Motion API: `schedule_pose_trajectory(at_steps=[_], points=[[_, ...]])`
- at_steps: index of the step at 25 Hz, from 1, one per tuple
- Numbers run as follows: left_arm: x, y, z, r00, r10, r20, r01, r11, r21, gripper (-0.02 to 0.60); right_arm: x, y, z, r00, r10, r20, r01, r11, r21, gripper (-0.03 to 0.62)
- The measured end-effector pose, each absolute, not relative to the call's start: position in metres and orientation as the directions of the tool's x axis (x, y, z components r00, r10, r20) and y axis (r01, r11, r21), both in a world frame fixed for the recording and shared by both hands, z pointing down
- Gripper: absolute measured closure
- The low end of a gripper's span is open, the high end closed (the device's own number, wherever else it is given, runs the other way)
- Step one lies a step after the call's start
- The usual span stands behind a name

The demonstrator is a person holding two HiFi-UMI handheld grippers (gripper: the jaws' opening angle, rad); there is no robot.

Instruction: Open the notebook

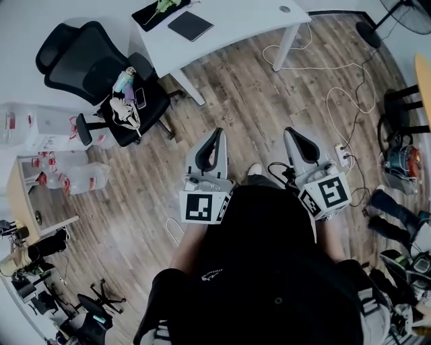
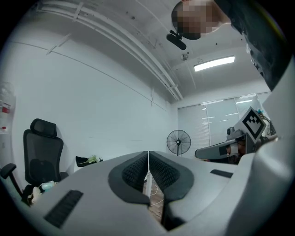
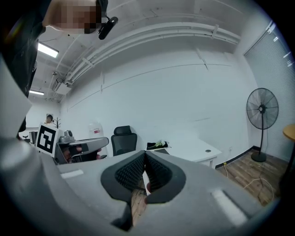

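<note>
The left hand-held gripper [image 1: 216, 135] has its jaws pressed together with nothing between them, held close in front of the person's body above the wooden floor [image 1: 222, 94]. The right hand-held gripper [image 1: 291, 133] beside it is likewise closed and empty. Both point toward the white surface [image 1: 236, 20], well apart from them. The dark notebook [image 1: 190, 25] lies closed on that surface, just beside a black tray [image 1: 149, 13] with something green in it. A black office chair [image 1: 87, 64] loaded with clutter stands left of the surface.
</note>
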State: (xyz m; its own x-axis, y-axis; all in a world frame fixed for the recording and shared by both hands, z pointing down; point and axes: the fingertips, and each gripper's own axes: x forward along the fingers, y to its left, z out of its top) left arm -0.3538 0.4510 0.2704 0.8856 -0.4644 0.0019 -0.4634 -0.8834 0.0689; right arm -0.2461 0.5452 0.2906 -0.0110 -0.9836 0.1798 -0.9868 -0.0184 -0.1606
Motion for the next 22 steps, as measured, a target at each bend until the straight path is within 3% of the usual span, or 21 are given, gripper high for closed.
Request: schedule_pose_trajectory(at_steps=[7, 22], points=[[-0.335, 0.439, 0.272, 0.881, -0.473, 0.005, -0.471, -0.878, 0.08, 0.572, -0.225, 0.54, 0.292, 0.004, -0.985, 0.172, -0.986, -0.033, -0.163, 0.589], [-0.235, 0.383, 0.285, 0.945, -0.326, -0.02, -0.324, -0.943, 0.08, 0.572, -0.15, 0.506, 0.303, 0.162, -0.965, 0.206, -0.97, -0.194, -0.146, 0.589]])
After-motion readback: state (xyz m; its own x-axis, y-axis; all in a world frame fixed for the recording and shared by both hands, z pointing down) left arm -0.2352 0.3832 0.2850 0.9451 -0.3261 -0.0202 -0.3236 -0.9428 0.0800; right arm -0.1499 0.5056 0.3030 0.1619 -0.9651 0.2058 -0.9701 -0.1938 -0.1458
